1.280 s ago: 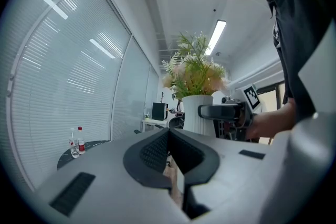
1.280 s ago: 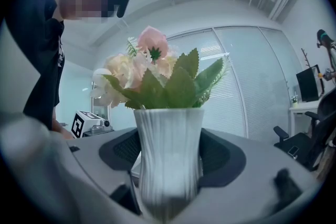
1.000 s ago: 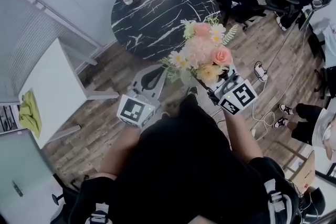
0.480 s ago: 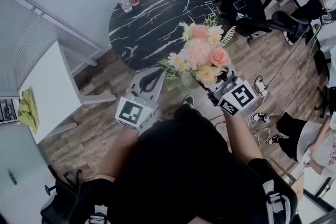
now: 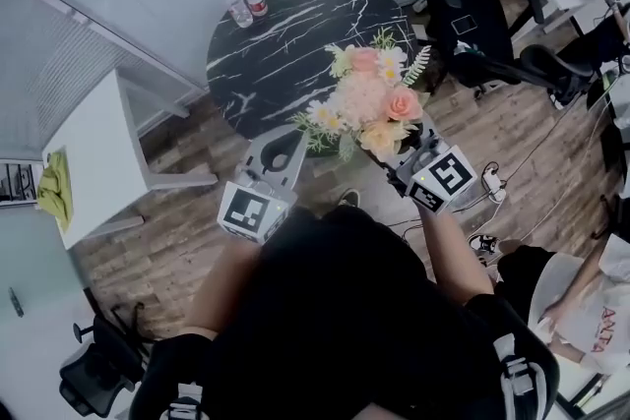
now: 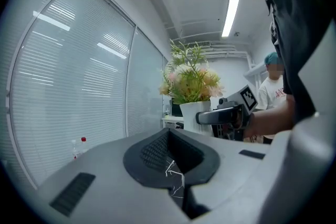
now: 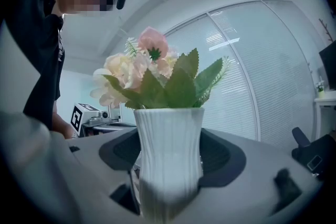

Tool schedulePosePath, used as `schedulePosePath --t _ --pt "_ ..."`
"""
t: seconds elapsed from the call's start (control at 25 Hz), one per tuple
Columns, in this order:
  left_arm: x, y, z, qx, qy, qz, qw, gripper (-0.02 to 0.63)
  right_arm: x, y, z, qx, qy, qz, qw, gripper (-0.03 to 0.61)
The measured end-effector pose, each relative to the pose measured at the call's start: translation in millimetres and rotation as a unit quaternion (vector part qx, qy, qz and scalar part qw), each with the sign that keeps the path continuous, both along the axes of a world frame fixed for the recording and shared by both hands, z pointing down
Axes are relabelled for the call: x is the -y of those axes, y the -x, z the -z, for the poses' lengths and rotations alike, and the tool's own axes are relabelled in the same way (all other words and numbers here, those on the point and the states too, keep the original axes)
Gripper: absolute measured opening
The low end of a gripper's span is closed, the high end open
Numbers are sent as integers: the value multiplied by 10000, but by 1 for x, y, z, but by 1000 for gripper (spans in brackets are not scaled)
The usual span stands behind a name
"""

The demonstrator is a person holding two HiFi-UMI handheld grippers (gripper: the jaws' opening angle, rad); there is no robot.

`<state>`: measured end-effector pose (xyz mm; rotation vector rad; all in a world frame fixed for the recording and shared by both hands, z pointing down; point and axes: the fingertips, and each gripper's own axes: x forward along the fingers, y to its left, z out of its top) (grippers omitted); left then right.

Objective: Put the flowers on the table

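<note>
Now the right gripper (image 5: 406, 162) is clamping its jaws on the white ribbed vase (image 7: 169, 149), holding the flowers (image 5: 369, 103) aloft. In the head view they are overlapping the 5 o'clock edge of the black marble table (image 5: 285, 25). The left gripper (image 5: 279, 150) is hovering at their 8 o'clock, its jaws together and empty.

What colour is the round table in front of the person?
The round table is black with white marble-like veins, seen best in the head view.

Right tongs (image 7: 169, 178) clamp the vase (image 7: 169, 139); left tongs (image 6: 169, 136) closed, empty, alongside.
</note>
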<state>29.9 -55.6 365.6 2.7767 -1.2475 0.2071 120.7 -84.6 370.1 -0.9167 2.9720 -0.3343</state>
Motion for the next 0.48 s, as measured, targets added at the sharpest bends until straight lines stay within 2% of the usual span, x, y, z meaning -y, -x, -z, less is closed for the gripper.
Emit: schedulePosePath --t 0.48 --pt "45 -4 -4 91 -48 312 9995 8 52 -10 -17 22 68 182 9998 339"
